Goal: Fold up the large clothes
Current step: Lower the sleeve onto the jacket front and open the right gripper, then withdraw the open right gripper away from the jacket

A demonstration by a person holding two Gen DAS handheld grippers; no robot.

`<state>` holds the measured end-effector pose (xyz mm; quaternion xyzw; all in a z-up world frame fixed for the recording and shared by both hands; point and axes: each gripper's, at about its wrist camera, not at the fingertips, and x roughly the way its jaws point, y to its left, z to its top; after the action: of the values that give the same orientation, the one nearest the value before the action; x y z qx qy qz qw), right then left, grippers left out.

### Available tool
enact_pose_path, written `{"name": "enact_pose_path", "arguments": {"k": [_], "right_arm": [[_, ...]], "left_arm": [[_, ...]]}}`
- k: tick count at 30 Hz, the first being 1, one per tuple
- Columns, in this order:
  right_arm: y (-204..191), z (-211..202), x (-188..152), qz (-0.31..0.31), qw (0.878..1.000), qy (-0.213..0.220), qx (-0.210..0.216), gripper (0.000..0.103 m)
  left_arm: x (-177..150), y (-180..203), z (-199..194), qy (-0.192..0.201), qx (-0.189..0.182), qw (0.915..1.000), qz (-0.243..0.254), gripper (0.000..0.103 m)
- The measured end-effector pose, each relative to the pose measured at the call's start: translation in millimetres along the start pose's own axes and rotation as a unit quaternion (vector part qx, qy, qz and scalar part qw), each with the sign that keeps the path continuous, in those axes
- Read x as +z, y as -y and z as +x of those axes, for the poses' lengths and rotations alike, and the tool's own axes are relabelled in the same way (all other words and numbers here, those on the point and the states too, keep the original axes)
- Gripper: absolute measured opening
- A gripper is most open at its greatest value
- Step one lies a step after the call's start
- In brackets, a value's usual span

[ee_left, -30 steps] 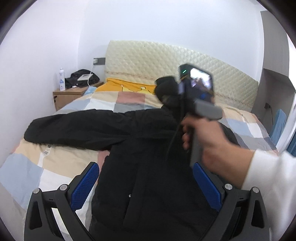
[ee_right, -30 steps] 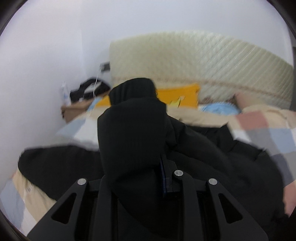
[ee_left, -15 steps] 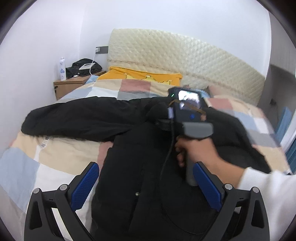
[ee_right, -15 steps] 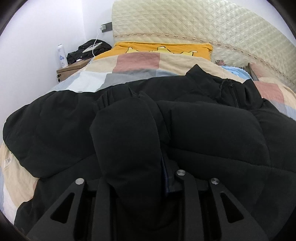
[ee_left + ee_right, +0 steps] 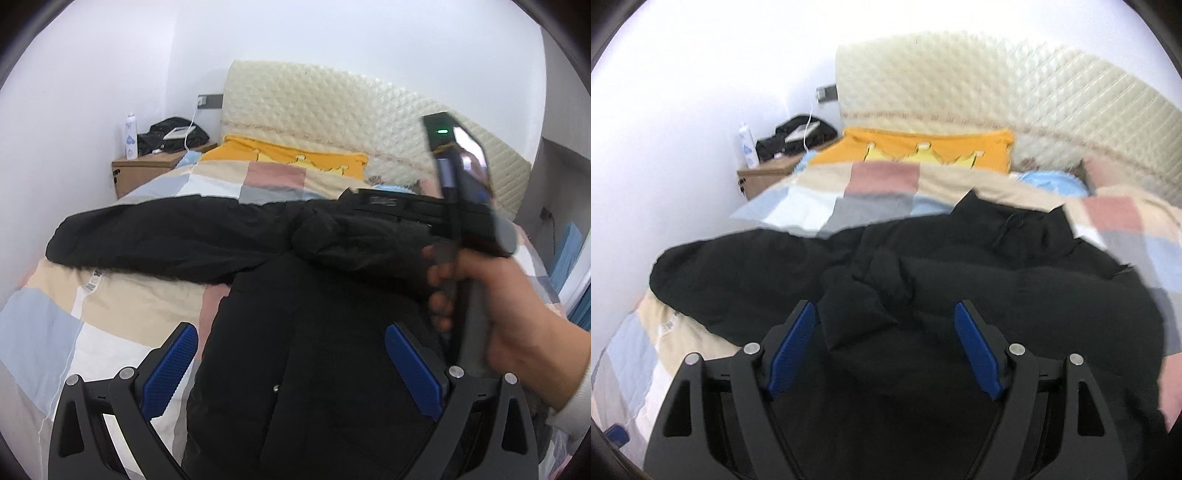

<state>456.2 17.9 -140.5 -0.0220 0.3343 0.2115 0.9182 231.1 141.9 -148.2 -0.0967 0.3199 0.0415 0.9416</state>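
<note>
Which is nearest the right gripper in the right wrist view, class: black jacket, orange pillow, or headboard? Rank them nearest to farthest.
1. Black jacket: directly under the right gripper, whose jaws are opening with nothing pinched.
2. Orange pillow: beyond the jacket, at the top of the bed.
3. Headboard: farthest, behind the pillow.

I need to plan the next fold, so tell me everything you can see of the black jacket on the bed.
The black jacket is a puffy, matte padded coat lying flat on the patchwork quilt. One sleeve stretches straight out sideways; the other sleeve is folded across the chest. Its stand-up collar points toward the headboard. The right tongs are opening above the folded sleeve, not gripping it.
</note>
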Motion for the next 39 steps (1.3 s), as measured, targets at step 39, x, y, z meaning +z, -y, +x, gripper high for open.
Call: {"name": "enact_pose_path", "arguments": {"k": [39], "right_arm": [[76.0,-343.0,-141.6,0.051,0.989,0.127,-0.061,0.080]], "left_arm": [[-23.2,116.1,-137.2,0.051,-0.049,0.9948,0.074,0.103]]}}
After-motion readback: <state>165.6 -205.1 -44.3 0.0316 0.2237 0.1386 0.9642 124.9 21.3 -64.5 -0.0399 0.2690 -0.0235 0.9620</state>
